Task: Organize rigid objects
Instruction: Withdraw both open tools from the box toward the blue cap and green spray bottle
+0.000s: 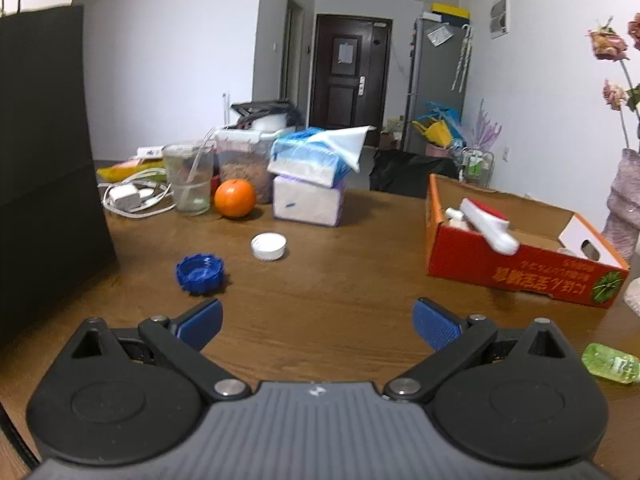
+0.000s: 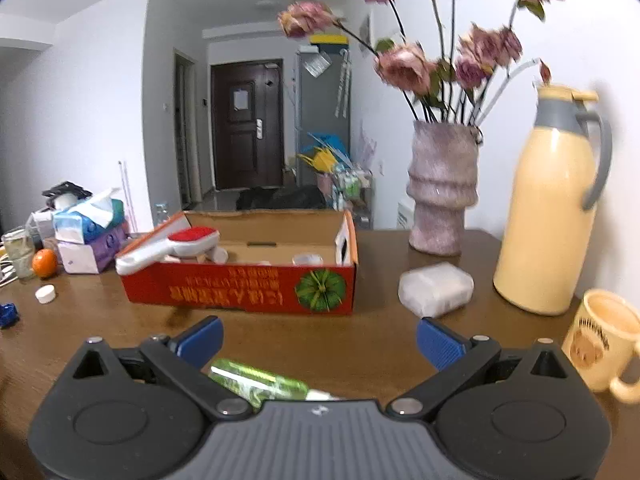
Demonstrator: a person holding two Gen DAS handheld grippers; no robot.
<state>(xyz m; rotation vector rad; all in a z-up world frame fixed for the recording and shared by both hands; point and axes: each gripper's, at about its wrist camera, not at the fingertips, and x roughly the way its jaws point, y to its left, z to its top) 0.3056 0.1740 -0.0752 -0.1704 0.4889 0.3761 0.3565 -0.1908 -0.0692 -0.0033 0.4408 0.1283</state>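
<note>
1. The left gripper (image 1: pixel 318 322) is held low over the wooden table (image 1: pixel 320 280), level with it and pointed toward the far door. Its two blue fingers (image 1: pixel 199 323) are spread wide apart, and nothing is held between them.
2. A blue cap (image 1: pixel 200 273) is seen on the table just ahead of the left finger, and a white cap (image 1: pixel 269 246) lies a little farther behind it. Neither is touched.
3. The right gripper (image 2: pixel 319 340) is also kept low and level, facing the red cardboard box (image 2: pixel 244 288). Its fingers (image 2: pixel 439 343) are wide open and empty.
4. A green bottle (image 2: pixel 260 382) lies on its side on the table under the right gripper, near the left finger; whether it is touched cannot be told.
5. In the box a white brush with a red pad (image 2: pixel 176 246) is leaned over the left end, with some small white containers behind it.
6. To the right of the box stand a white packet (image 2: pixel 436 289), a vase of flowers (image 2: pixel 442 188), a yellow thermos (image 2: pixel 550 208) and a mug (image 2: pixel 604 340).
</note>
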